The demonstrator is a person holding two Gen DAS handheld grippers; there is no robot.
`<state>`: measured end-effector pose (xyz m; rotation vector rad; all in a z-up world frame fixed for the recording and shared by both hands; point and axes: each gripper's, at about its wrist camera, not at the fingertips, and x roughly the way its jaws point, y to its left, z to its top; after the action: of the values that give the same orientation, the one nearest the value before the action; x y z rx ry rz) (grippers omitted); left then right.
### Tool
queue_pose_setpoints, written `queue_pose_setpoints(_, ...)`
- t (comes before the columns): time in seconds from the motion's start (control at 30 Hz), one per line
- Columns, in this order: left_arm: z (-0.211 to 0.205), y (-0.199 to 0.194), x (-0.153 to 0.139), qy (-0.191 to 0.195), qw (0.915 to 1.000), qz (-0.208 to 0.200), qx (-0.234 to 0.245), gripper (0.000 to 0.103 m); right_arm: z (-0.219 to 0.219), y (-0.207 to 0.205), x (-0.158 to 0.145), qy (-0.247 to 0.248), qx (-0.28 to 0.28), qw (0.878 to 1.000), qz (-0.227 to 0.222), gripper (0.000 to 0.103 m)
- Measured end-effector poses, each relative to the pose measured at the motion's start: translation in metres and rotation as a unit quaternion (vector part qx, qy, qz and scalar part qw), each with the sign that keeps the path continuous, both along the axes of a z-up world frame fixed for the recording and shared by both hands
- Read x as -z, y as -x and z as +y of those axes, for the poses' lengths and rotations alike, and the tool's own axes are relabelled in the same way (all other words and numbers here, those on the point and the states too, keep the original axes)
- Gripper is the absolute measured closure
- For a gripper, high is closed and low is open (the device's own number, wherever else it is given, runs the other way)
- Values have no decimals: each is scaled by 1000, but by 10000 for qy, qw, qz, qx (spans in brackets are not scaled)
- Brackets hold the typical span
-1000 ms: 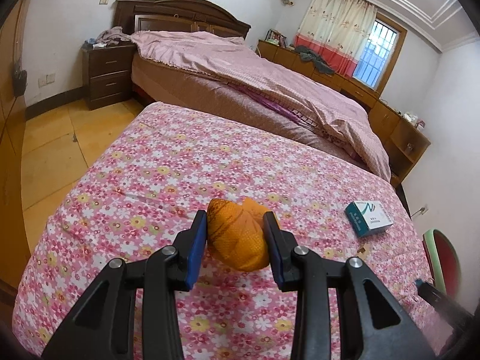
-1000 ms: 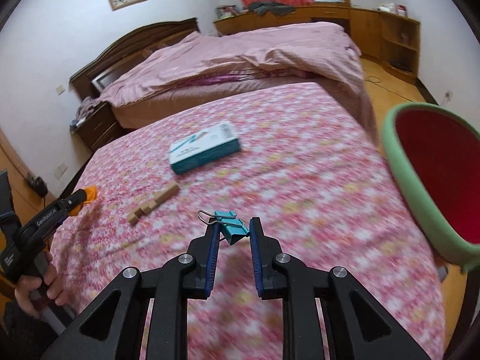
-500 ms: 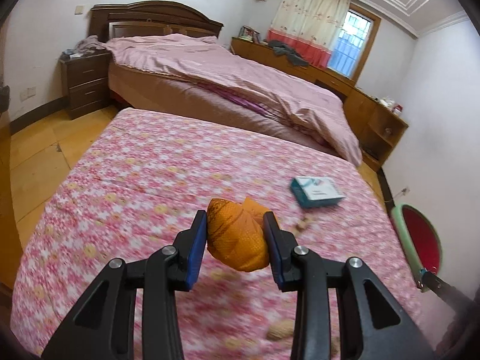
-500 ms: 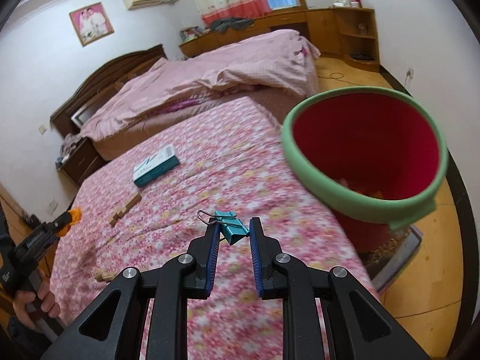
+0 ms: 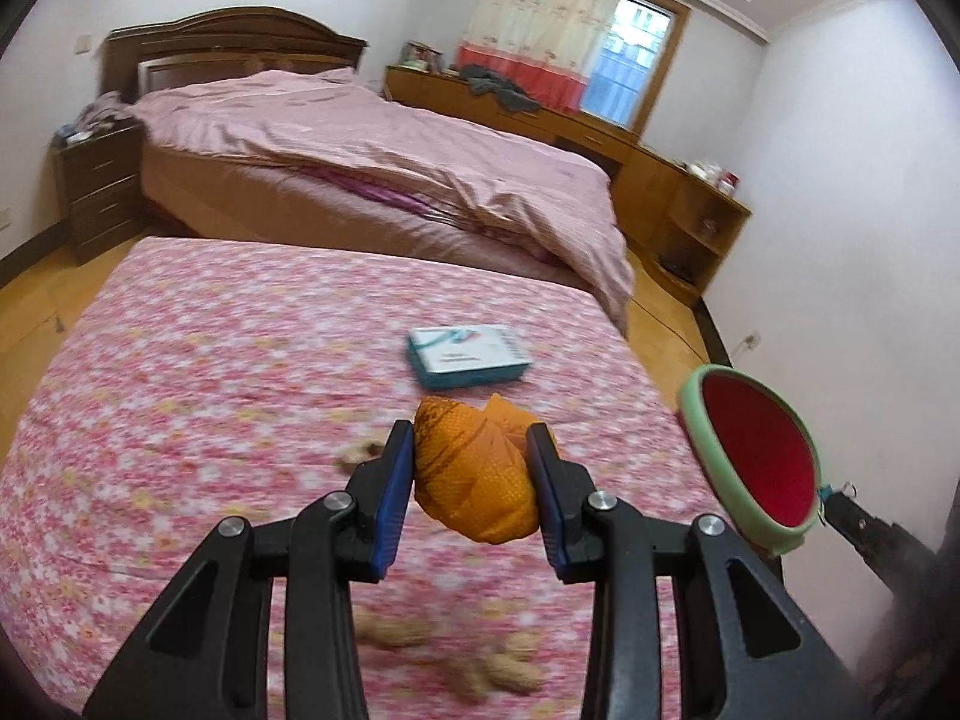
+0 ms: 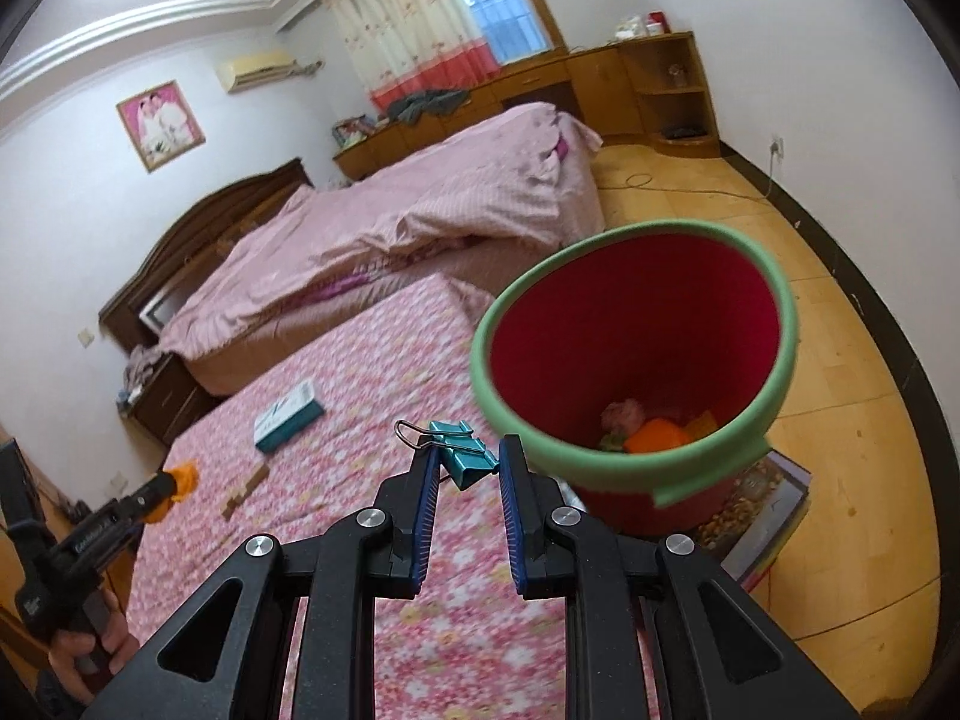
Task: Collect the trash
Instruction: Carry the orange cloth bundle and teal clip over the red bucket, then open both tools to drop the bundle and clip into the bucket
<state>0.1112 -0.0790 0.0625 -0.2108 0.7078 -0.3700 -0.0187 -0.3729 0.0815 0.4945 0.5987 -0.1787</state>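
A pink floral-patterned bedspread (image 5: pixel 240 360) is dotted with white and yellow blossoms. On it lies a teal-and-white cardboard box (image 5: pixel 468 355). Beside that bedspread stands a red plastic bin with a pale green rim (image 6: pixel 630 360). Blue-padded black grippers hold a crumpled orange mesh wad (image 5: pixel 474 474) and a teal metal binder clip (image 6: pixel 463 459).
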Motion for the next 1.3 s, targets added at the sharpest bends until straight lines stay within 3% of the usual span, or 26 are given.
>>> queue_pose_setpoints(0.33, -87, -7, -11, 0, 9959, 176, 891, 65, -46, 10, -14, 3, 340, 9991, -261, 83)
queue_pose_setpoints(0.73, -192, -12, -8, -144, 9869, 118, 1604, 65, -94, -4, 2, -202, 546, 9980, -240, 83)
queue_pose_setpoints(1.03, -240, -20, 6, -263, 9813, 157, 1900, 65, -115, -17, 13, -184, 597, 9979, -169, 83)
queue_pose_setpoints(1.3, -256, -26, 21, -136, 9756, 362, 2162, 63, -117, -26, 21, -188, 535, 9984, -88, 83)
